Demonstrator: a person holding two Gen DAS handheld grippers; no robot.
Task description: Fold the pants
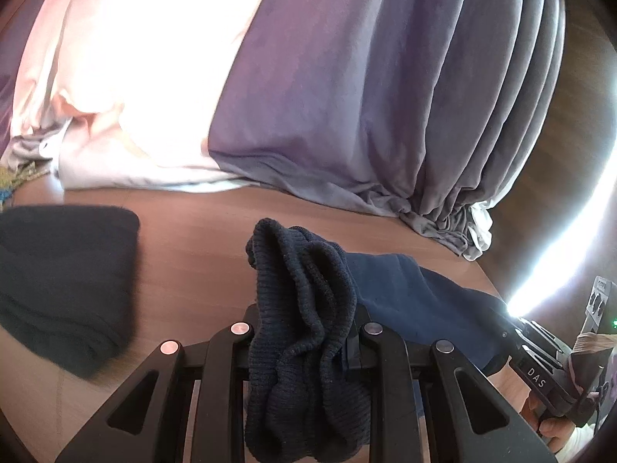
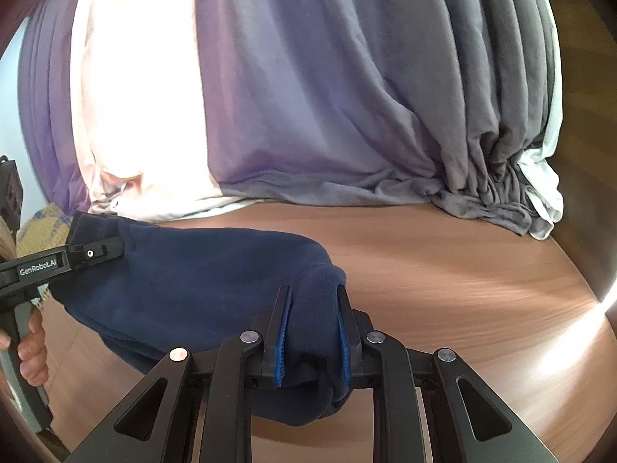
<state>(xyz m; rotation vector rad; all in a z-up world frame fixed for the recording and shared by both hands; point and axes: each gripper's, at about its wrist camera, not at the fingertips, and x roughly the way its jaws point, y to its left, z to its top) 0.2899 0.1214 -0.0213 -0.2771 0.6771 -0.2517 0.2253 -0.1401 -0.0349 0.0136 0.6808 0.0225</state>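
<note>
Pants: at the lower centre of both views, the navy pants (image 2: pixel 200 281) are held up between the two grippers, above the wooden table (image 2: pixel 443 270); in the left wrist view a ribbed knit edge (image 1: pixel 304 332) is bunched between the fingers, and smoother navy cloth (image 1: pixel 416 301) is stretched away to the lower right.
Left gripper: the left gripper (image 1: pixel 304 343) is clenched on the ribbed edge; its pads are hidden by the bunched cloth. In the right wrist view it (image 2: pixel 115 247) is seen from the side at middle left, its tip closed on a corner of the pants.
Right gripper: the right gripper (image 2: pixel 314 324) is clamped on a thick fold, blue pads (image 2: pixel 280 343) pressed against both sides. In the left wrist view only its body (image 1: pixel 540 370) is seen at the lower right edge; the fingertips are covered by cloth and glare.
Hands: part of the left hand (image 2: pixel 32 351) is seen at the lower left edge of the right wrist view; part of the right hand (image 1: pixel 547 424) is cut off at the lower right of the left wrist view.
Shown in one view only: a dark folded garment (image 1: pixel 65 285) lies at middle left of the left wrist view, blurred.
Background: grey-purple curtains (image 2: pixel 327 96) fill the upper part of both views, their hem resting on the table; the upper left is washed out by light.
</note>
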